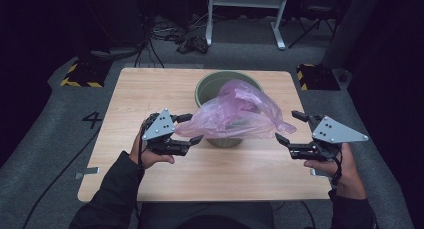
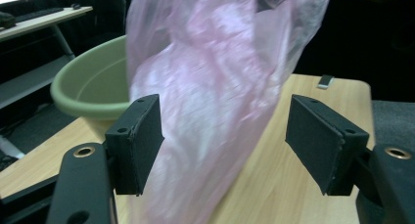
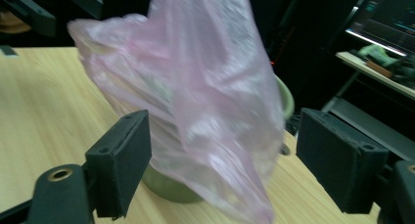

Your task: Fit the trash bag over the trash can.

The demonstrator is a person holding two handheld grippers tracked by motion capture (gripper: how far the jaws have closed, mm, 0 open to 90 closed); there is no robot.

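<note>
Pink bag (image 1: 239, 111) draped over green bin (image 1: 210, 84) on surface, film between both sets of jaws. L gripper (image 1: 188, 128) & R gripper (image 1: 290, 126) released, nothing gripped. Risk: thin film slips or tears on closing; tugging could tip bin.

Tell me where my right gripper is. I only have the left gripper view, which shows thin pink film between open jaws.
Observer: In the high view, the right gripper is at the right-hand tip of the translucent pink plastic bag. Its jaws are open, with the tip roughly between them.
Operator: Is the bag sitting in the tub?
Observer: It covers the near half of the round pale green plastic tub and hangs over the near rim towards you.
Operator: And how does my left gripper line up from above?
Observer: The left gripper is open, with one jaw on each side of the bag's left corner, above the light wooden table.
</note>
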